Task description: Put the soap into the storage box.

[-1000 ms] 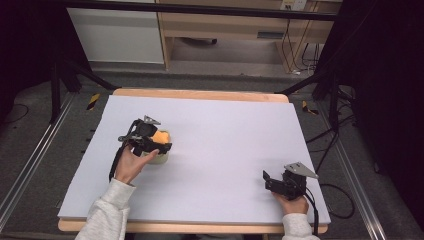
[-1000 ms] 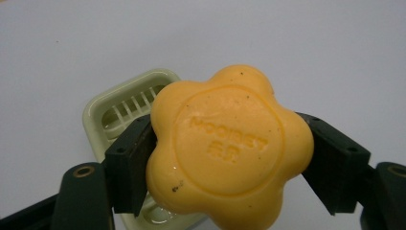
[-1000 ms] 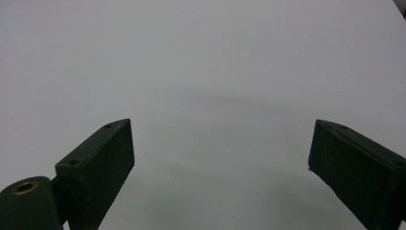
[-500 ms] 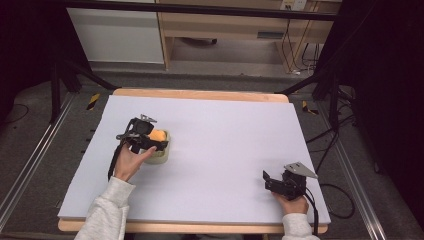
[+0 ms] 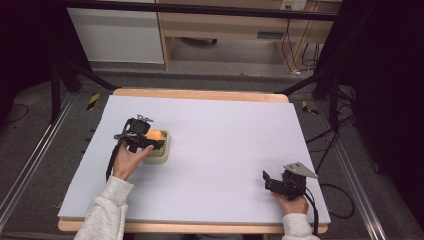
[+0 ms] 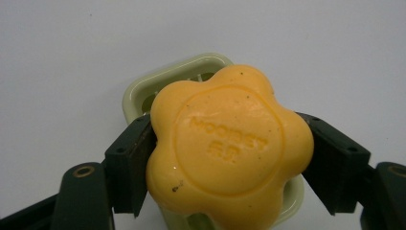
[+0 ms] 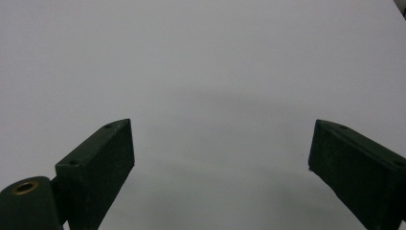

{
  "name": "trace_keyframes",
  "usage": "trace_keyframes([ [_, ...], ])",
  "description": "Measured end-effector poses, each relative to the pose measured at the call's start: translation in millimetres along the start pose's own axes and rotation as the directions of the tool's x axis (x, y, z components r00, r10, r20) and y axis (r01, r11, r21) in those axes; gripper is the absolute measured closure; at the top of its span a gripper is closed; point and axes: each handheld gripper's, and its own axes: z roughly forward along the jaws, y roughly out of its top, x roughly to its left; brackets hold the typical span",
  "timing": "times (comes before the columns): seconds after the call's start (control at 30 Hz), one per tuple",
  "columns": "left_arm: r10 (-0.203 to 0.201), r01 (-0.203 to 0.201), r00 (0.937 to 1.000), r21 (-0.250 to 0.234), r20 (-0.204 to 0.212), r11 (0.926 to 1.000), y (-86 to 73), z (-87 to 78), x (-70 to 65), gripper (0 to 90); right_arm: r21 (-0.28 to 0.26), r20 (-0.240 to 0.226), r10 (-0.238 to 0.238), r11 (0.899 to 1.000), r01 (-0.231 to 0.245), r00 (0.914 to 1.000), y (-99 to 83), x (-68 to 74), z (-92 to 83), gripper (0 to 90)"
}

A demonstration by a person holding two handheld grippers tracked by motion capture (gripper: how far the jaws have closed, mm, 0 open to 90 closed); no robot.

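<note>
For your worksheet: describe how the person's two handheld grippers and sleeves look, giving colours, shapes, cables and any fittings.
Both grippers are black with two blocky, flat-faced jaws. The left gripper has a small metal fitting on top and a black cable trailing beside the forearm. The right gripper carries a grey three-cornered plate and a black cable running off the table's edge. Brass-coloured ringed holes sit at the jaw bases. The person wears light grey sleeves.

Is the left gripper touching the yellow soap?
Touching. In the left gripper view, both pads of the left gripper press against the sides of the yellow soap.
</note>
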Motion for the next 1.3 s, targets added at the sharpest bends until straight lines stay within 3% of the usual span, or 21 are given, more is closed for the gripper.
trace_keyframes([
  [0.57, 0.017, -0.017, 0.9998, 0.050, -0.006, 0.9986, -4.0, 14.7, -2.0, 26.4, 0.000, 0.000, -0.002, 1.000, 0.002, 1.0000, 0.0, 0.3, -0.1, 8.9],
  [1.3, 0.021, -0.020, 0.9996, 0.076, -0.017, 0.9969, -7.2, 23.3, -0.7, 26.4, 0.001, 0.000, -0.003, 1.000, 0.003, 1.0000, 0.0, 0.4, -0.1, 8.9],
])
